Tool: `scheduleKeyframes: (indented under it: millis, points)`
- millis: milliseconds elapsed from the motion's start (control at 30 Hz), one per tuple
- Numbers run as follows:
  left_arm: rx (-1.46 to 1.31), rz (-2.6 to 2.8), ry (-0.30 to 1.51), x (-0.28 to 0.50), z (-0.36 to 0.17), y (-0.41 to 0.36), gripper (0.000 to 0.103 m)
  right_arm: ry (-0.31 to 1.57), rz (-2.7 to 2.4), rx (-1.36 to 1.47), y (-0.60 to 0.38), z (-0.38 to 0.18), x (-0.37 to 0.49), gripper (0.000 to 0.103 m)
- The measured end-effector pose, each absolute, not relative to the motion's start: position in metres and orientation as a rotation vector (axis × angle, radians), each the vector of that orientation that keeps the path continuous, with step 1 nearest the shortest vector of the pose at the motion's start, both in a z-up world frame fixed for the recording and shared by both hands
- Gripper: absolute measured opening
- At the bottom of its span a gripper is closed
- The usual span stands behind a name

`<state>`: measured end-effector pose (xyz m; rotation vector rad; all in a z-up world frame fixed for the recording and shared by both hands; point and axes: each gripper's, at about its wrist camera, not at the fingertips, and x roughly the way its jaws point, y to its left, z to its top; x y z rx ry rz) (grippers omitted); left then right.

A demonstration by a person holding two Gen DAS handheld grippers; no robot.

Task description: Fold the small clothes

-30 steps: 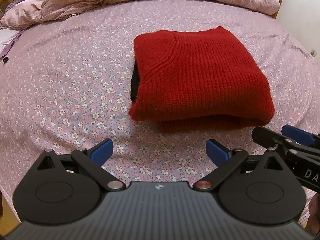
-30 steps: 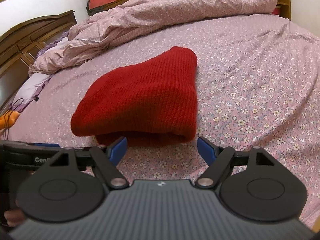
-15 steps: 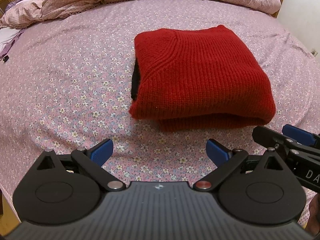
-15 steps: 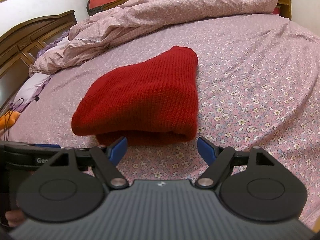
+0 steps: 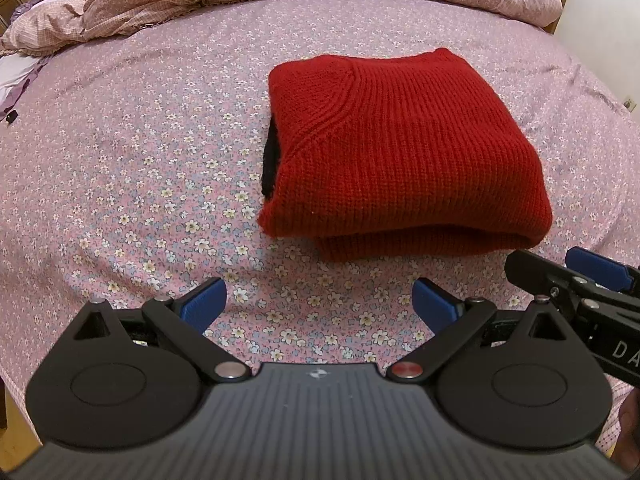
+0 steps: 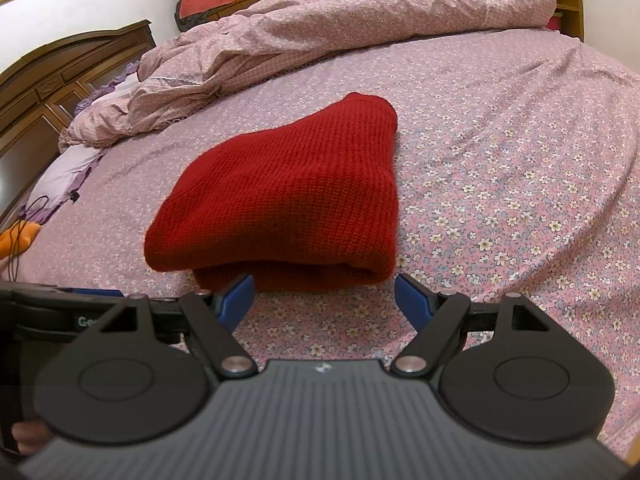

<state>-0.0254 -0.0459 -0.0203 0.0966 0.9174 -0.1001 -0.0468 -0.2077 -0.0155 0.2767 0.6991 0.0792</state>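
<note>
We hold both tools just short of a red sweater (image 5: 404, 148) that lies folded into a thick, squarish bundle in the middle of the bed (image 5: 132, 160). The left tool (image 5: 318, 300) has its blue pads spread wide over bare sheet, with nothing between them; the right tool (image 6: 324, 298) is spread as well, its pads close to the near folded edge of the sweater but not pressing on it, and it grips nothing. The sweater is a chunky knit, so we judge it soft, limp and a little springy, light enough for one tool yet bulky where the layers stack. It will likely sag and fall open if lifted by a single layer, so we would take hold at the rounded near fold, pinching all the layers together, or at two corners at once. The knit should give good friction and is not fragile, though a loose stitch could snag. A dark strip (image 5: 271, 160) shows at the sweater's left edge; we cannot tell what it is. The bed is covered with a pink flowered sheet, soft and slightly rumpled, which will yield under any pressing. A crumpled quilt (image 6: 340, 32) lies heaped along the far side, with a dark wooden headboard (image 6: 60, 80) beyond and pale walls around.
</note>
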Motion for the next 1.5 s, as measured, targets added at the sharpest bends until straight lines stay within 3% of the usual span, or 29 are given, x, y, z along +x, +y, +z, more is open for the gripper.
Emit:
scheduleKeyframes:
  millis: [1500]
  points:
    - [0.107, -0.104, 0.918, -0.0266, -0.0224, -0.0465, 0.101, 0.698, 0.079, 0.276, -0.2074, -0.0152, -0.0472, 0.079]
